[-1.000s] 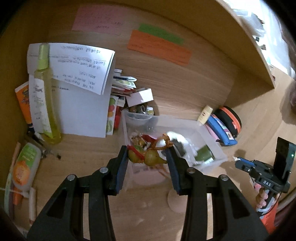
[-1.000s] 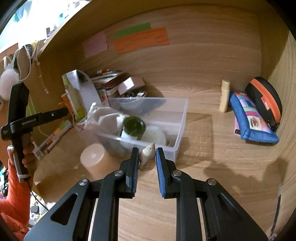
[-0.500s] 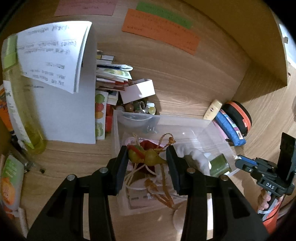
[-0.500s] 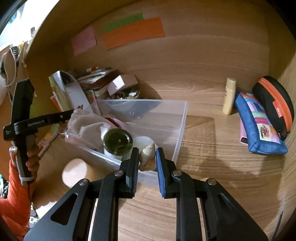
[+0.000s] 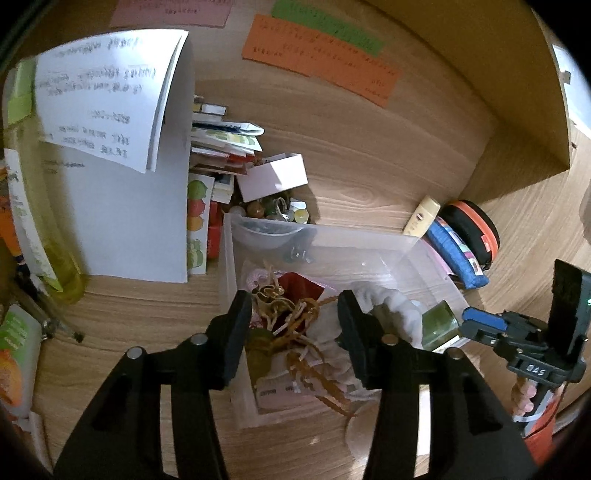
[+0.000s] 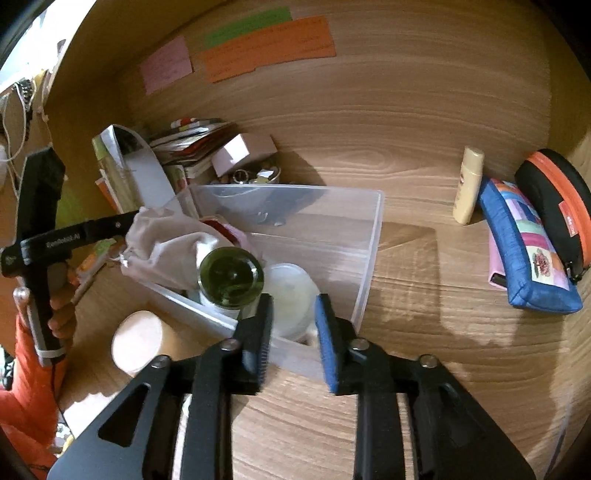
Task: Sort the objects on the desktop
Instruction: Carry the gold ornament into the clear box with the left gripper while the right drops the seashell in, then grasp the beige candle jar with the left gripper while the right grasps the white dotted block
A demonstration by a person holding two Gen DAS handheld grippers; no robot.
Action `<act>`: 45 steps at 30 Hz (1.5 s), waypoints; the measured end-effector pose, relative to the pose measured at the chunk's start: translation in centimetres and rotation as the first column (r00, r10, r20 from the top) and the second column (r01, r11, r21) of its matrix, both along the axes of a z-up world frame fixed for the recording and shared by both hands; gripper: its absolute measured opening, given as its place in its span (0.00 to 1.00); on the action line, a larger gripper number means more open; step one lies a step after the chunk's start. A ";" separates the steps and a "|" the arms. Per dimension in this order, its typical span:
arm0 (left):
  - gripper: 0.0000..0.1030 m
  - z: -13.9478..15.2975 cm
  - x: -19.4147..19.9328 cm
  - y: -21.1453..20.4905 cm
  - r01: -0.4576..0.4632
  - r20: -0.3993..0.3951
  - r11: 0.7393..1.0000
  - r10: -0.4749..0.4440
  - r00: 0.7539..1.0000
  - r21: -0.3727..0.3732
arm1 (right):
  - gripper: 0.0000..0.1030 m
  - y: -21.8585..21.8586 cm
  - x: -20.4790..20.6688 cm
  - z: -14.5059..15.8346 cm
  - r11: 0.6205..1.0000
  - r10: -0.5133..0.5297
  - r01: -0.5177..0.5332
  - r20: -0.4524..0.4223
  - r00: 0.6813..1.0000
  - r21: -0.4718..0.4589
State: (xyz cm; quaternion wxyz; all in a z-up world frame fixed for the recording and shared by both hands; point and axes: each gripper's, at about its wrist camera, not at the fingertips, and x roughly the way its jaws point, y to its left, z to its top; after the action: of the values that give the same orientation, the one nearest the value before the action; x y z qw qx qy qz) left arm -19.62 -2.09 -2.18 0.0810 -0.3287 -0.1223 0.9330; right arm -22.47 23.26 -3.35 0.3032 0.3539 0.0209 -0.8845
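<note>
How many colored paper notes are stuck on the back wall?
3: a pink note at left, a green note above an orange note to its right. More may lie out of frame.

A clear plastic bin (image 6: 369,236) is seen on a wood-grain worktop (image 6: 424,295), with a dark green bottle (image 6: 231,277) and white cloth (image 6: 166,251) inside. A blue patchwork pouch (image 6: 524,247), black-and-orange case (image 6: 557,199) and cream tube (image 6: 468,186) are shown nearby.
</note>
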 end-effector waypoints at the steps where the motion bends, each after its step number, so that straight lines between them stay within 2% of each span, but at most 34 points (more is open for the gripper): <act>1: 0.47 0.1 0.1 0.1 -0.003 -0.004 1.000 0.003 1.000 -0.009 | 0.28 0.1 0.1 0.1 1.000 0.001 -0.001 -0.004 1.000 -0.004; 4: 0.48 0.7 0.9 0.4 0.005 -0.019 1.000 -0.006 1.000 -0.013 | 0.30 0.2 0.8 0.7 1.000 -0.002 0.001 -0.020 1.000 -0.009; 5: 0.52 1.0 1.1 0.5 0.013 -0.022 1.000 -0.013 1.000 -0.014 | 0.31 0.2 1.0 0.9 1.000 -0.006 0.006 -0.027 1.000 -0.007; 7: 0.59 1.5 1.9 0.9 0.019 -0.034 0.999 -0.020 0.999 -0.036 | 0.41 0.3 1.5 1.3 1.000 -0.017 0.017 -0.042 0.999 -0.003; 10: 0.64 2.0 3.5 2.0 -0.005 -0.075 0.991 -0.006 0.997 -0.137 | 0.55 0.3 2.6 1.7 1.000 -0.023 0.024 -0.065 0.998 0.015; 12: 0.67 1.7 4.4 2.5 -0.006 -0.086 0.986 -0.008 0.996 -0.164 | 0.59 0.2 3.3 1.8 0.999 -0.019 0.022 -0.073 0.997 0.042; 16: 0.67 0.7 6.0 3.2 -0.008 -0.062 0.981 -0.004 0.998 -0.192 | 0.60 0.0 4.3 1.1 0.995 -0.004 0.010 -0.068 0.998 0.098; 19: 0.69 0.4 7.2 3.9 0.000 -0.042 0.977 -0.009 0.999 -0.211 | 0.60 0.2 4.7 0.4 0.994 0.021 -0.017 -0.038 0.999 0.104; 23: 0.80 -0.6 9.3 5.3 0.010 -0.017 0.974 -0.014 1.000 -0.225 | 0.60 0.3 5.7 -0.6 0.991 0.067 -0.064 -0.017 0.998 0.115; 29: 0.80 -3.3 10.2 8.0 0.087 0.071 0.971 -0.073 0.995 -0.222 | 0.60 0.6 6.8 -3.0 0.986 0.115 -0.120 0.043 0.992 0.118; 37: 0.80 -4.1 8.4 11.5 0.210 0.100 0.949 -0.191 0.976 -0.234 | 0.60 -0.8 7.7 -4.4 0.971 0.143 -0.152 0.059 0.988 0.187; 38: 0.76 -4.2 8.0 11.8 0.217 0.100 0.948 -0.198 0.975 -0.232 | 0.60 -1.1 7.7 -4.6 0.969 0.148 -0.157 0.064 0.987 0.190; 39: 0.66 -4.4 7.7 12.0 0.229 0.102 0.948 -0.211 0.972 -0.222 | 0.60 -1.3 7.7 -4.7 0.967 0.147 -0.157 0.066 0.987 0.199; 41: 0.57 -4.7 7.2 12.6 0.255 0.120 0.943 -0.234 0.965 -0.216 | 0.60 -1.8 7.6 -4.8 0.962 0.159 -0.169 0.066 0.985 0.216; 45: 0.56 -4.7 6.5 13.2 0.242 0.115 0.940 -0.220 0.969 -0.241 | 0.60 -3.0 7.7 -4.7 0.943 0.219 -0.226 0.057 0.974 0.244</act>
State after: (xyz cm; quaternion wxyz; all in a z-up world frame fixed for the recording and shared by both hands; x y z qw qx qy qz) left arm -13.10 11.12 -6.85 0.1419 -0.3885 0.0340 0.9098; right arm -14.81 20.29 -8.01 0.3546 0.3975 0.1668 -0.8297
